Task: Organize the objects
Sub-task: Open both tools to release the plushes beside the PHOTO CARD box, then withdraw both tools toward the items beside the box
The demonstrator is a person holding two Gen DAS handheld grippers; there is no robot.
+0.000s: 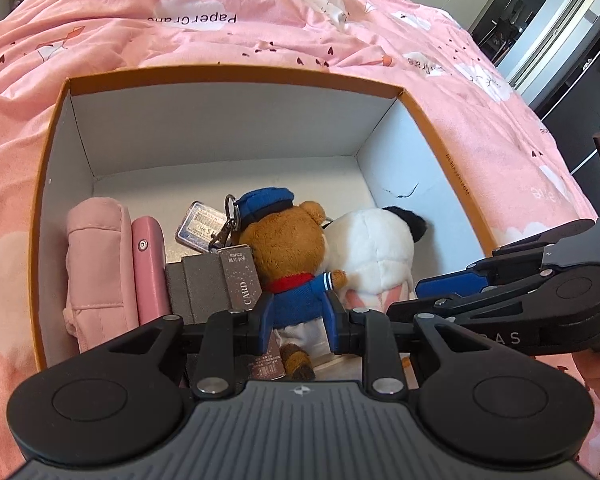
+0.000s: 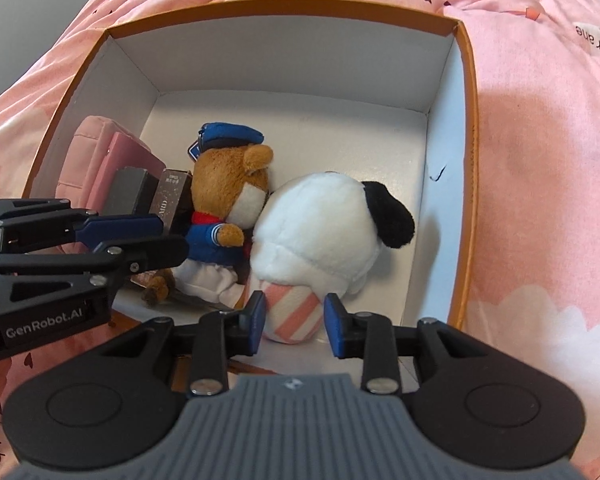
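- The left gripper [image 1: 300, 316] is clamped on the brown plush bear in blue sailor suit [image 1: 290, 264].
- The right gripper [image 2: 294, 322] is closed around the white plush dog's [image 2: 320, 232] pink-striped foot.
- Both toys are seen inside the orange-rimmed white cardboard box [image 1: 228, 136], beside grey card boxes [image 1: 212, 284] and a pink fabric pouch [image 1: 96, 264].
- Pink printed bedding [image 1: 260, 12] is spread beyond.

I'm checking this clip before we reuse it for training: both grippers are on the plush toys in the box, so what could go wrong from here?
1. The left gripper pinches only the bear by its soft middle; lifting may snag its keyring clip on the card box.
2. The right gripper straddles the white plush only at its striped end, so it may slip.
3. The grippers are close and might collide.
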